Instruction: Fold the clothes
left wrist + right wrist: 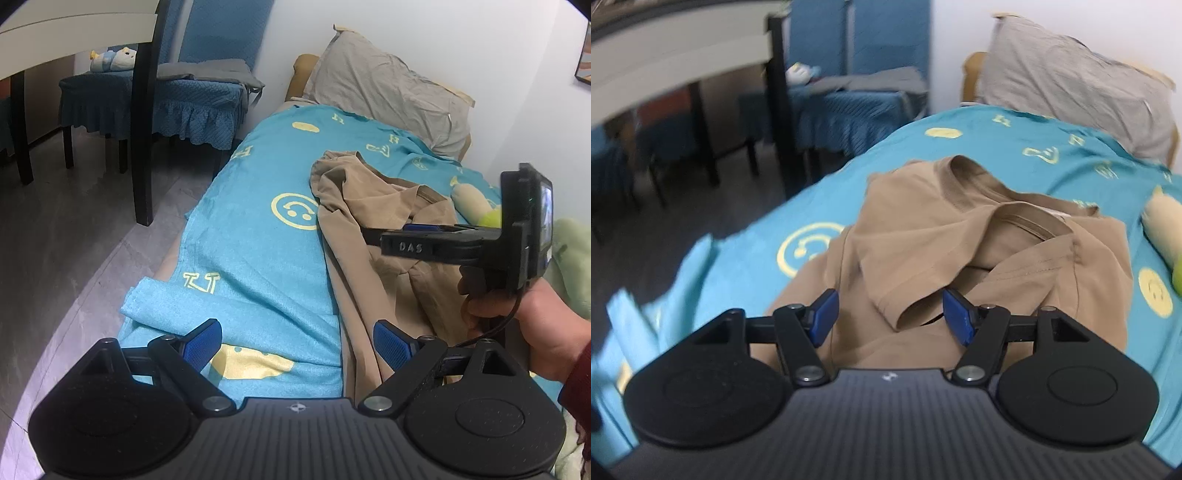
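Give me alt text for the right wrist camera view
An open right gripper hovers over a crumpled tan T-shirt on a turquoise smiley-print sheet. A grey pillow leans against the wall behind.

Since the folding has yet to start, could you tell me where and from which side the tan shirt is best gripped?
I would take the tan shirt by the open sleeve cuff lying between the right gripper pads, coming in low from the near side. The cuff's hem stands up off the cloth as a free lip, so it probably pinches cleanly. Both grippers are open, holding nothing.
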Tool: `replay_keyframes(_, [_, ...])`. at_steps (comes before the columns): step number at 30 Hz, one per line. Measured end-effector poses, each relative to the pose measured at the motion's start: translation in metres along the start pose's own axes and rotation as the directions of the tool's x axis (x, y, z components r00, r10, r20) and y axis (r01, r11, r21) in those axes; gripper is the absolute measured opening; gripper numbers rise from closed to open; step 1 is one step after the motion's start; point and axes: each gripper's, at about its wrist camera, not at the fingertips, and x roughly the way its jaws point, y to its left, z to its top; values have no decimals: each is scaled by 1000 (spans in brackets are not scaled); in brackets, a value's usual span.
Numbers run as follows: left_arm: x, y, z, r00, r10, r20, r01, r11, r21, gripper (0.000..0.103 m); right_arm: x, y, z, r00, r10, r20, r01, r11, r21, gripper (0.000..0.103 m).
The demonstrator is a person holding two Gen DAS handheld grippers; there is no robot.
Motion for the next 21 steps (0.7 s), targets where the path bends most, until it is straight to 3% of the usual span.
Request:
replay_keyframes(1, [0,0,0,1000,-1,-2,1,1000,0,91,2,1,-1,1000,-16,-13,15,1000,-22,53])
replay_keyframes(2, [0,0,-1,1000,-1,-3,1,1000,0,91,5,1,0,999,-38,-26,37,999,-39,23])
replay_keyframes(3, [1,-1,-1,1000,-2,-5,2,1000,0,91,9,-2,1,997,-62,-37,60,997,-38,11])
replay_keyframes(5, [1,-1,-2,1000,0,-9,0,1000,3,91,10,-8,5,996,-87,-37,86,996,-19,5])
replay_keyframes(9, [0,-3,-3,1000,-9,-5,9,1000,-2,91,-1,-30,23,990,-125,70,118,988,100,3])
replay_keyframes(13, [-1,-10,-4,1000,-15,7,15,1000,24,90,1,-69,49,965,-223,140,178,945,275,3])
replay_keyframes(17, [3,-13,-6,1000,-16,12,15,998,54,90,28,-105,63,952,-292,92,237,895,379,3])
replay_keyframes(21, [12,-12,-8,1000,-4,-3,5,998,59,90,56,-122,54,949,-314,24,278,873,401,4])
